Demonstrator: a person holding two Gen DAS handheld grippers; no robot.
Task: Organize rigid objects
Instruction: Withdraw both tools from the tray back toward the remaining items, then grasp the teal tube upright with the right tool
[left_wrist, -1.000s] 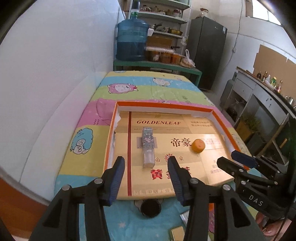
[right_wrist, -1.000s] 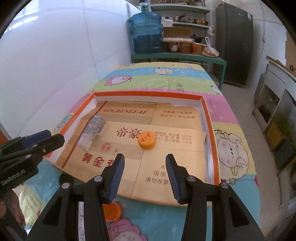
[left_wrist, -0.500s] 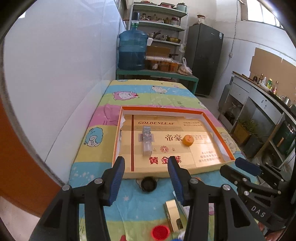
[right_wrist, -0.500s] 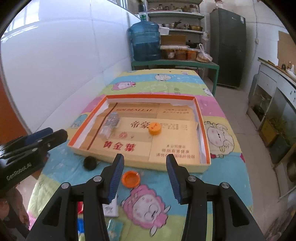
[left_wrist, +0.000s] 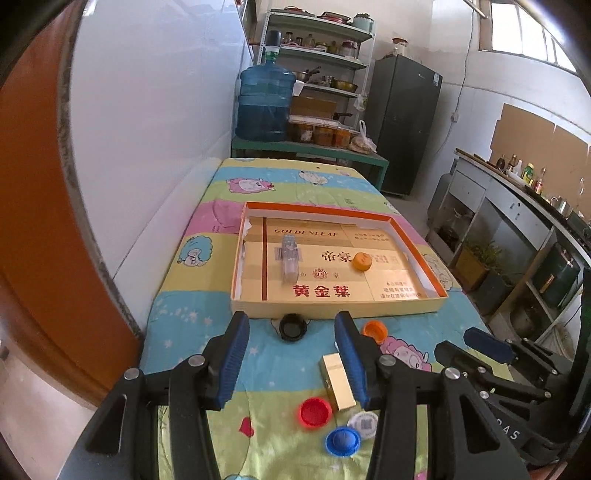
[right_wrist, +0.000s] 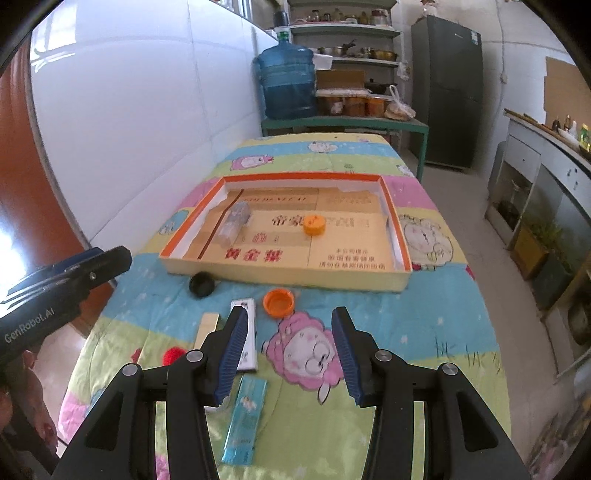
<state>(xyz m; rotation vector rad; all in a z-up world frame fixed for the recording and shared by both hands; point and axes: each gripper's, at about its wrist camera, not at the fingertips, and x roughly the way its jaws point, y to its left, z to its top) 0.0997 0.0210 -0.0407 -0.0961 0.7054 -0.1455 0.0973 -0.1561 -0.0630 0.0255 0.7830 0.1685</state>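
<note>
A shallow cardboard box (left_wrist: 332, 307) (right_wrist: 280, 275) with an orange rim lies on the quilted table. Inside it are a clear patterned packet (left_wrist: 289, 258) (right_wrist: 234, 223) and an orange cap (left_wrist: 362, 261) (right_wrist: 314, 225). In front of the box lie a black cap (left_wrist: 292, 326) (right_wrist: 201, 284), an orange cap (left_wrist: 375, 329) (right_wrist: 279, 302), a gold box (left_wrist: 337, 380) (right_wrist: 207, 326), a red cap (left_wrist: 315, 411), a blue cap (left_wrist: 342, 440), a white round tag (left_wrist: 364, 424), a white box (right_wrist: 248, 332) and a teal packet (right_wrist: 244, 421). My left gripper (left_wrist: 291, 360) and right gripper (right_wrist: 288, 356) are open, empty, above these loose items.
A white wall runs along the table's left side. A blue water jug (left_wrist: 266, 103) stands on a green bench behind the table, with shelves and a dark fridge (left_wrist: 402, 125). A counter (left_wrist: 517, 206) runs along the right. An orange door edge (left_wrist: 40, 221) is at left.
Both grippers have pulled back and up from over the box toward the table's near end. The loose caps and small boxes in front of the box have come into view. Both stay open.
</note>
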